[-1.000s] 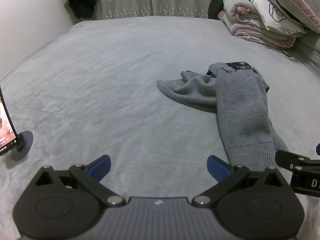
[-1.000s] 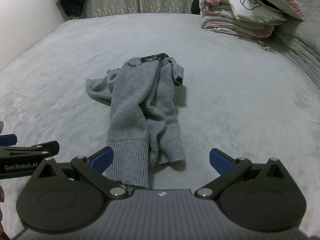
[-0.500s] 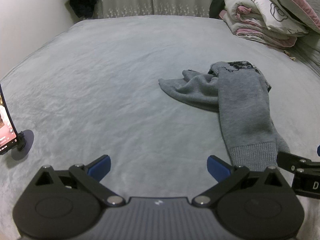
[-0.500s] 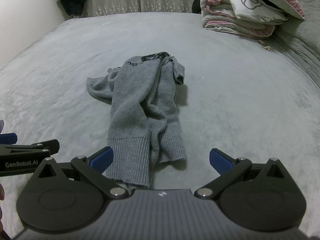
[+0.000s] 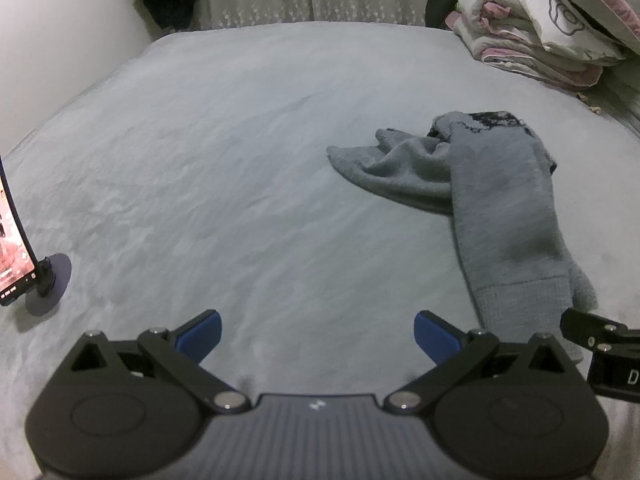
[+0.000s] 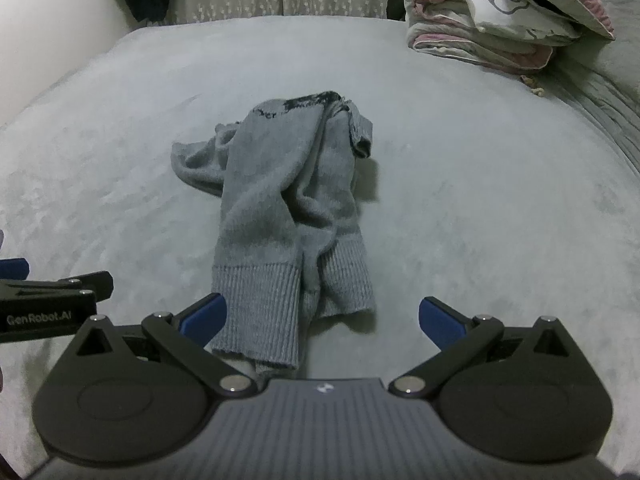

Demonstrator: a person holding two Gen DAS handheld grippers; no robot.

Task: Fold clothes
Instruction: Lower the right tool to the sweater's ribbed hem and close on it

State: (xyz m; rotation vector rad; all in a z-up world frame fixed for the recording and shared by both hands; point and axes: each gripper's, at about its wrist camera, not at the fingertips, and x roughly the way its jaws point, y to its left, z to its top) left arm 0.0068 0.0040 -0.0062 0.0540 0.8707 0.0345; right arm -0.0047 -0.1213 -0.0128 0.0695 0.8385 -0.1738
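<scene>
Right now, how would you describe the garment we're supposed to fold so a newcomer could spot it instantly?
Start from the wide grey bed; the folded quilts are stacked at its far right corner. Nearer than those, around the middle of the bed, lies the grey knit sweater, bunched into a long strip. It is the only loose garment there, with ribbed cuffs at the near end and a dark pattern at the far end.

Sweater: grey knitted cloth, fuzzy, ribbed at hem. Bed cover: matt, short-napped cloth. Right gripper: matt black plastic, bright metal pivot pins noted.
</scene>
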